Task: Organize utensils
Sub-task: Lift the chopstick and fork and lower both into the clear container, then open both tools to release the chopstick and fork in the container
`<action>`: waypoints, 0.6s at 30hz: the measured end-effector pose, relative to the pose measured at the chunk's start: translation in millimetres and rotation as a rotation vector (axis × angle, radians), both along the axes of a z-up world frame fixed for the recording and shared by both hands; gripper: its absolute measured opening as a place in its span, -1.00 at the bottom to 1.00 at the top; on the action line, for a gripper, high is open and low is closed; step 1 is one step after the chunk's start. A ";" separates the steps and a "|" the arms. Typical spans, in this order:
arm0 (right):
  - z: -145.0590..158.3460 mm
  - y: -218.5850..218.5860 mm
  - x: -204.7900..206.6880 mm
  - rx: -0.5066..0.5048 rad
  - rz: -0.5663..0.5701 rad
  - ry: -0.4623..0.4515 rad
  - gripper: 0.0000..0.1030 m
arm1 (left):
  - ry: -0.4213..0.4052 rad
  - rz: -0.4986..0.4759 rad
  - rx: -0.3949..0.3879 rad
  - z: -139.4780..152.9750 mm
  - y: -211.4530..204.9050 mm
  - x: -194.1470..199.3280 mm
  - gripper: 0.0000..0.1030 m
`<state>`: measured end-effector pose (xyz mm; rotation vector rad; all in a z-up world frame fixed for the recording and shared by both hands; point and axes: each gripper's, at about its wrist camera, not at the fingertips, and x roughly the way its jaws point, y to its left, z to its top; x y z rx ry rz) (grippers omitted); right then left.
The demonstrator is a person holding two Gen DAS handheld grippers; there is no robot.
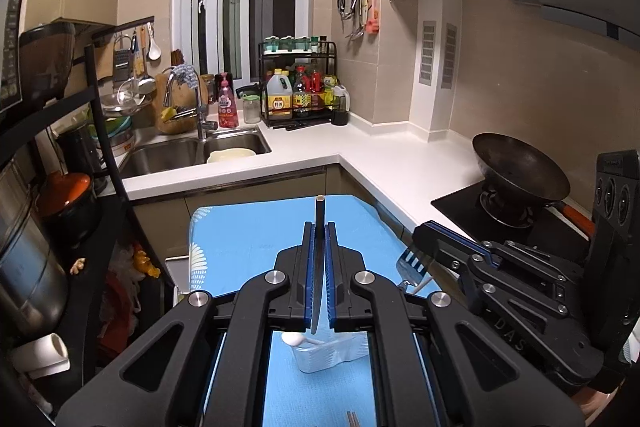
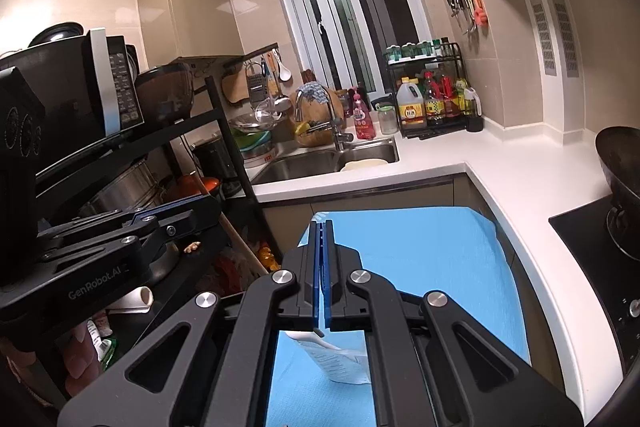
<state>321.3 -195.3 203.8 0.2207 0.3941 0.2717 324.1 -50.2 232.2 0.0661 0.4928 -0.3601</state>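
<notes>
The left tool (image 1: 319, 227) is closed on a slim dark utensil (image 1: 319, 207). The utensil stands nearly upright between the blue pads, and its round pale end rises a little above the fingertips. It is seen edge-on, so it is hard to say whether it is a knife or a chopstick. It looks stiff, light and smooth. Such a narrow thing can probably turn or slip in the pads, so a hold near its middle, as here, seems the safest. The right tool (image 2: 321, 227) is closed as well. In the left wrist view a slotted metal spatula (image 1: 412, 263) shows just under its fingers, at the right edge of the counter (image 1: 248, 235). Whether the tool really holds it cannot be told. The spatula head is shiny, thin and hard, and it would be better taken by the handle than by the slippery flat head. The counter has a blue cover. On its near part stands a clear plastic holder (image 1: 332, 355) with a white spoon (image 1: 294, 339) in it. The holder looks light and may tip easily when a utensil is dropped in.
</notes>
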 end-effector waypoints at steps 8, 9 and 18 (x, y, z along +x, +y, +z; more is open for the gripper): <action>-16.8 2.8 20.3 -0.045 -0.009 0.013 -0.97 | 0.031 0.017 0.006 -21.9 -0.3 25.0 -0.91; -19.2 3.3 22.3 -0.059 -0.011 0.012 -0.97 | 0.034 0.020 0.009 -24.8 -0.7 28.1 -0.91; -37.3 -0.1 37.8 -0.058 -0.010 0.049 -0.97 | 0.045 0.017 0.030 -44.3 -9.9 41.5 -0.90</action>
